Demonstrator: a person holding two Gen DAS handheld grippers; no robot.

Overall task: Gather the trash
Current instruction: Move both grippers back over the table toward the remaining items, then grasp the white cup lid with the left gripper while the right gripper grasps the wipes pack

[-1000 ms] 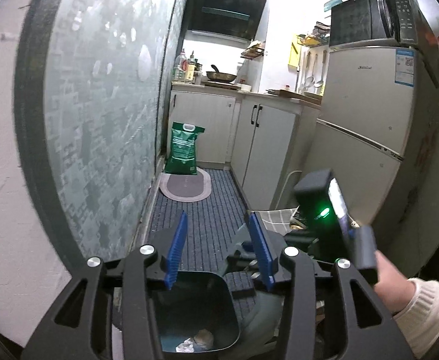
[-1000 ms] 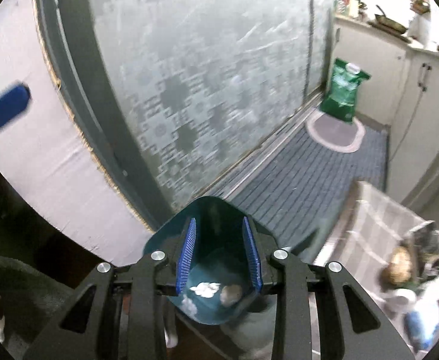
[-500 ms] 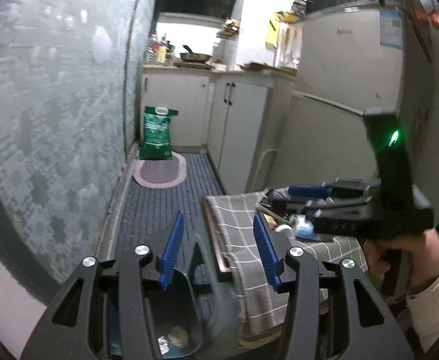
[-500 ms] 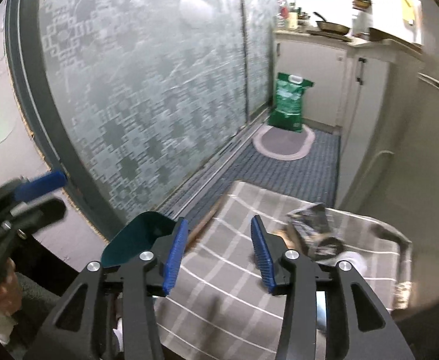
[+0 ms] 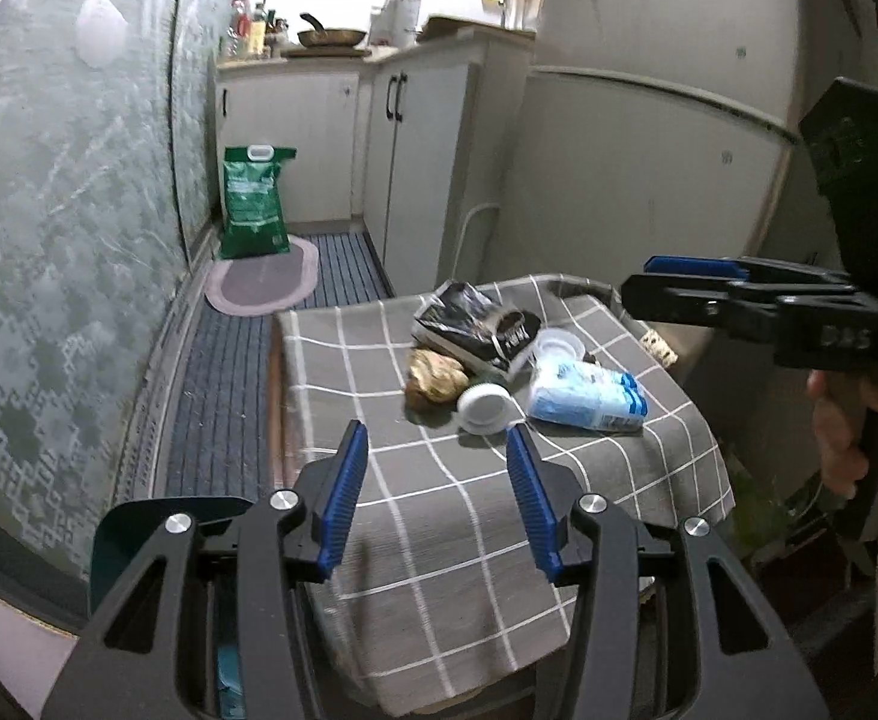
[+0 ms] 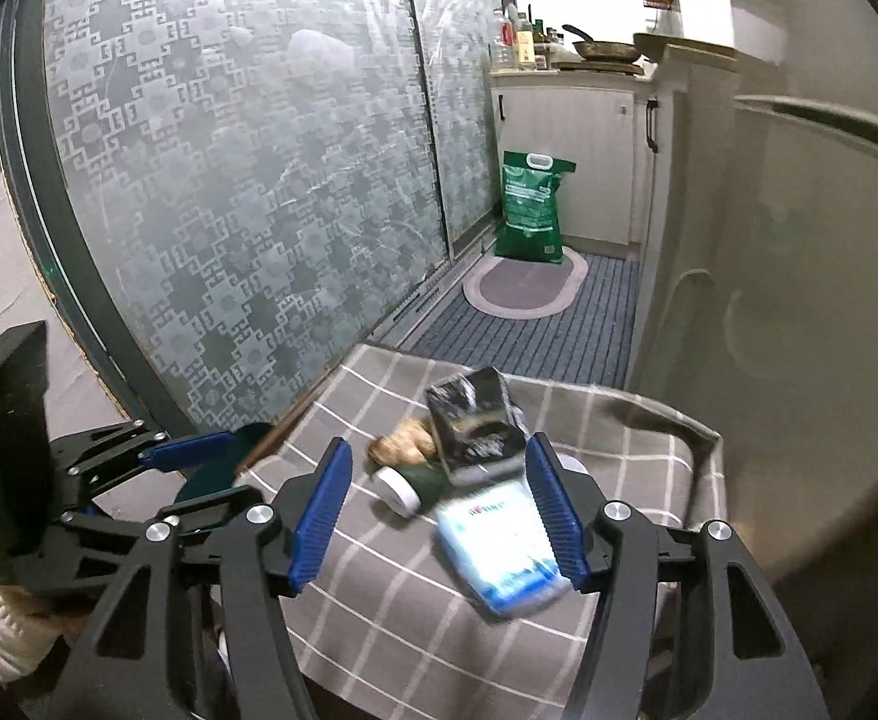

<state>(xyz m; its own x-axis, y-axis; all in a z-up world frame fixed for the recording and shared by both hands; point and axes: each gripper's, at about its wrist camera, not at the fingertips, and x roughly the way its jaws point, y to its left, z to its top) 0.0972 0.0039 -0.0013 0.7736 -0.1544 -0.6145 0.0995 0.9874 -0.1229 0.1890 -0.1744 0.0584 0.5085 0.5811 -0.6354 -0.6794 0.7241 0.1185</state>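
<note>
Trash lies on a small table with a grey checked cloth (image 5: 439, 528): a black crumpled bag (image 5: 469, 327), a brown crumpled wad (image 5: 435, 375), a white lid (image 5: 487, 411), a white cup (image 5: 556, 345) and a blue-and-white packet (image 5: 586, 399). My left gripper (image 5: 435, 492) is open and empty above the cloth's near part. My right gripper (image 6: 439, 513) is open and empty, with the packet (image 6: 499, 546) between its fingers in view; whether it touches is unclear. The dark teal bin (image 5: 162, 531) stands left of the table.
A frosted sliding glass door (image 6: 246, 180) runs along the left. A green sack (image 5: 255, 201) and an oval mat (image 5: 261, 282) lie on the striped floor runner. White cabinets (image 5: 420, 138) and a fridge (image 5: 649, 180) stand behind and to the right.
Both grippers have swung from over the teal bin to the table with the trash. The right gripper has come closer to the packet. Both stay open.
</note>
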